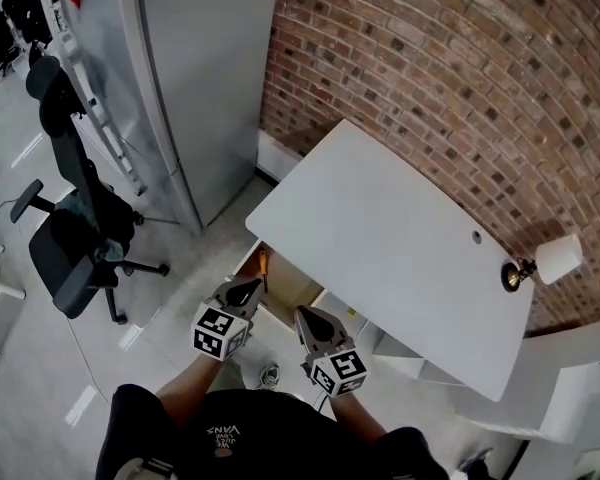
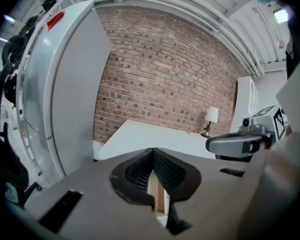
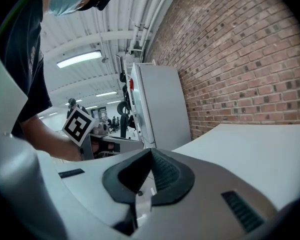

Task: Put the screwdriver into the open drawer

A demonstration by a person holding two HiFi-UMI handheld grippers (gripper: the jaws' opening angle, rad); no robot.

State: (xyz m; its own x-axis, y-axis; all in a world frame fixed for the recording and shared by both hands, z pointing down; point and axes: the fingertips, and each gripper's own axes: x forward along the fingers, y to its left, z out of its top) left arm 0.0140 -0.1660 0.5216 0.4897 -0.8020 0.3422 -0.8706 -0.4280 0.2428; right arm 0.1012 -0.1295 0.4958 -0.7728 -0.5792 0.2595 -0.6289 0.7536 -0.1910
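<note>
Hovering over the open drawer (image 1: 292, 290), our left gripper (image 1: 248, 288) and right gripper (image 1: 308, 318) are clenched empty; the orange screwdriver (image 1: 263, 265) lies inside it, leftward. Shirt print (image 1: 223, 432) unreadable.

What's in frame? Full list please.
table: 1, white, against the brick wall
wall: 1, red-brown brick, behind table
lamp: 1, white shade, table's right end
drawer: 1, open, under table's near edge
screwdriver: 1, orange, inside drawer
cabinet: 1, grey, left of table
chair: 1, black, on floor at left
left tool: 1, jaws together, empty, at drawer
right tool: 1, jaws together, empty, beside it
</note>
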